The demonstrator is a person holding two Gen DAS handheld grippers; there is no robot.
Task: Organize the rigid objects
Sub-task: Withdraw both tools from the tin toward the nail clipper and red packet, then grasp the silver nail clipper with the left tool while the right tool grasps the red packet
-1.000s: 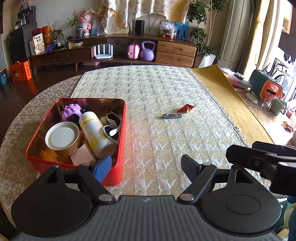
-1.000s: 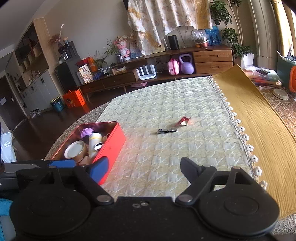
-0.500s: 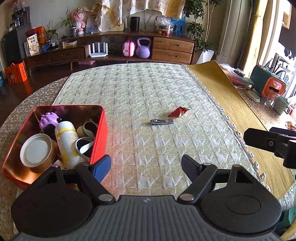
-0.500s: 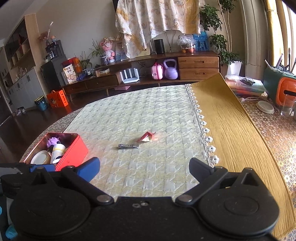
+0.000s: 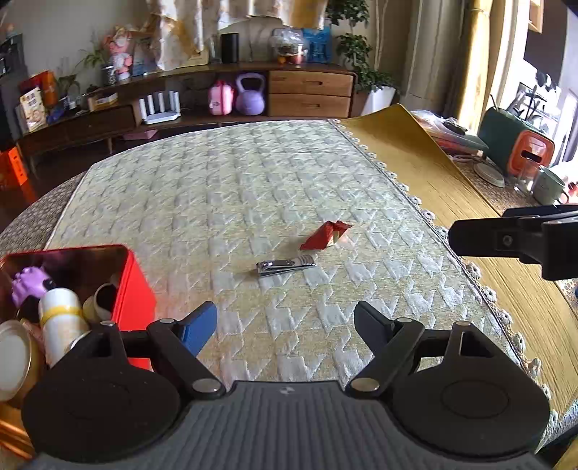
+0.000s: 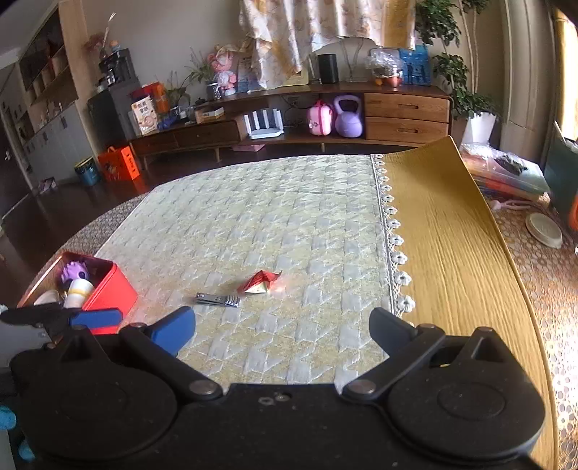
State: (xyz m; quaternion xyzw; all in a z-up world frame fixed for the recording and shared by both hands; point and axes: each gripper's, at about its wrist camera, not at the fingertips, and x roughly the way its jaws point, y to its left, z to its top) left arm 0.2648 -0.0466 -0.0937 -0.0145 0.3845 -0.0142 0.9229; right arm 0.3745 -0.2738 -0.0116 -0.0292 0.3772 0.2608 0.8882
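- I am in a home, in a living room by the look of it.
- A long low wooden sideboard point(image 6: 289, 126) runs along the far wall, with two drawers point(image 6: 406, 117) at its right end.
- On its lower shelf I see a purple kettlebell point(image 6: 348, 117), a pink toy case point(image 6: 319, 119) and a white router point(image 6: 263, 124).
- On top stand a black speaker point(image 6: 328, 68), a doll point(image 6: 225, 77) and small potted plants.
- A patterned cloth point(image 6: 325, 25) hangs on the wall above it, and a leafy houseplant point(image 6: 462, 72) in a white pot stands in the corner.
- The counter in front of me wears a quilted cloth point(image 5: 253, 188) with a lace edge, laid beside a yellow mat point(image 5: 433, 180).
- To the left, open wall shelves point(image 6: 47, 68) and a dark wooden floor.
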